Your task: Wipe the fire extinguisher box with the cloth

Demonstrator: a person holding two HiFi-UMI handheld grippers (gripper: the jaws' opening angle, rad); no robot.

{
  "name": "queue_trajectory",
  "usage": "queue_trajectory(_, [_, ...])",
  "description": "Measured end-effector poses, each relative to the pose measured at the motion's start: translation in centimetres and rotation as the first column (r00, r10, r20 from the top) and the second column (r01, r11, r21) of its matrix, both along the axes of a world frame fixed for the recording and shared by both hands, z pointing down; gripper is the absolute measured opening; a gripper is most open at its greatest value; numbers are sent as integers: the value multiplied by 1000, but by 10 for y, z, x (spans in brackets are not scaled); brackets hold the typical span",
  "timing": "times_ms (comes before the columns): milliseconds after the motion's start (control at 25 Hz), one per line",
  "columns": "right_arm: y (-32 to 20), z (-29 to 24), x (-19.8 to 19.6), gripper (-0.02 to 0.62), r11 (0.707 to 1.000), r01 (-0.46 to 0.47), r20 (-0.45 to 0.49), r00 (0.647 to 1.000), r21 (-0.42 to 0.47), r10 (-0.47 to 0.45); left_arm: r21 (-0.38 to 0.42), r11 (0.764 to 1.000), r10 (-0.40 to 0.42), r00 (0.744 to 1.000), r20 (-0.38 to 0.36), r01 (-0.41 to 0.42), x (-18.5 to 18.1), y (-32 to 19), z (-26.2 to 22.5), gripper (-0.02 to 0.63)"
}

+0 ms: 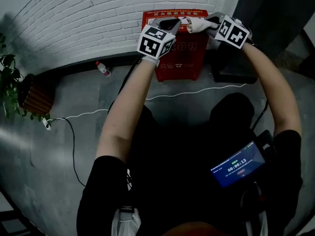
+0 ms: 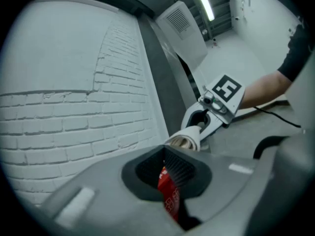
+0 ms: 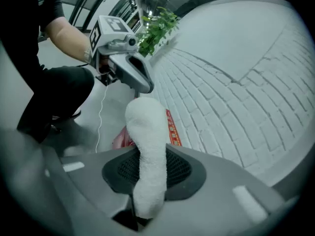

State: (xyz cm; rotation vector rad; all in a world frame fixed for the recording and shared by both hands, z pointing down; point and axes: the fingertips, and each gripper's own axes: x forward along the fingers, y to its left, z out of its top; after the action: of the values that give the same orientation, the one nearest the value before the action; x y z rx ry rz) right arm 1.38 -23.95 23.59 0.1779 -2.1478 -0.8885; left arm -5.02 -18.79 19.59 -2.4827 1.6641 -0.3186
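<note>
The red fire extinguisher box point(image 1: 177, 58) stands on the floor against the white brick wall point(image 1: 88, 18). Both grippers hover at its top. My right gripper point(image 1: 205, 23) point(image 3: 150, 173) is shut on a rolled white cloth point(image 1: 197, 26) point(image 3: 147, 141), and the cloth's free end points toward the left gripper. My left gripper point(image 1: 172, 24) point(image 2: 170, 178) has its jaws almost together and holds nothing. A sliver of the box point(image 2: 170, 195) shows through the slit. It faces the right gripper point(image 2: 197, 129) and the cloth point(image 2: 184, 140).
A plastic bottle point(image 1: 102, 69) lies by the wall left of the box. A white cable point(image 1: 98, 113) runs over the grey floor. A potted plant point(image 1: 10, 82) stands far left. A dark case point(image 1: 231, 65) sits right of the box. A timer screen point(image 1: 238, 163) hangs at the person's waist.
</note>
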Motion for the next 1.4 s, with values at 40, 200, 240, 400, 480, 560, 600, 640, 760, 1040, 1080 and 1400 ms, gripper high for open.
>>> queue_trajectory(40, [0,-11,4,98,1000,-17,49,999,2,17,21,1000,8,1000,-10,-8,3,2,-5,3])
queue_trajectory(200, [-7,-37,29,98,995,-94,262,960,-35,100,86,996,41,999,-31,-39,18,2,-12,3])
queue_trajectory(240, [-11,-38,39,98,992,-114,303,945,-50,124,93,995,50,998,-35,-47,23,-1,-10,3])
queue_trajectory(400, [-32,-33,70,98,978,-186,395,895,-94,208,106,993,68,993,-96,-58,39,-21,-2,3])
queue_trajectory(480, [-40,-25,78,100,971,-207,414,879,-119,238,99,993,70,988,-138,-56,47,-30,7,3])
queue_trajectory(560, [-49,-16,86,100,965,-227,425,867,-129,260,92,994,72,983,-167,-58,55,-39,16,3])
queue_trajectory(600, [-54,-12,89,101,962,-238,433,859,-131,272,89,994,74,981,-177,-59,60,-44,21,3])
queue_trajectory(640, [-60,-8,91,101,959,-249,444,850,-137,284,87,994,75,980,-186,-59,64,-49,25,3])
queue_trajectory(760, [-75,4,95,101,946,-277,484,812,-169,325,78,995,75,975,-208,-60,74,-61,38,3])
queue_trajectory(1040, [-130,55,103,101,905,-329,565,707,-269,425,58,997,59,962,-267,-45,102,-98,73,3])
queue_trajectory(1080, [-136,63,104,101,897,-334,571,692,-288,441,59,997,59,962,-266,-44,108,-103,78,3])
queue_trajectory(1400, [-162,117,105,101,870,-361,573,655,-336,493,38,996,89,971,-220,-83,147,-125,120,3])
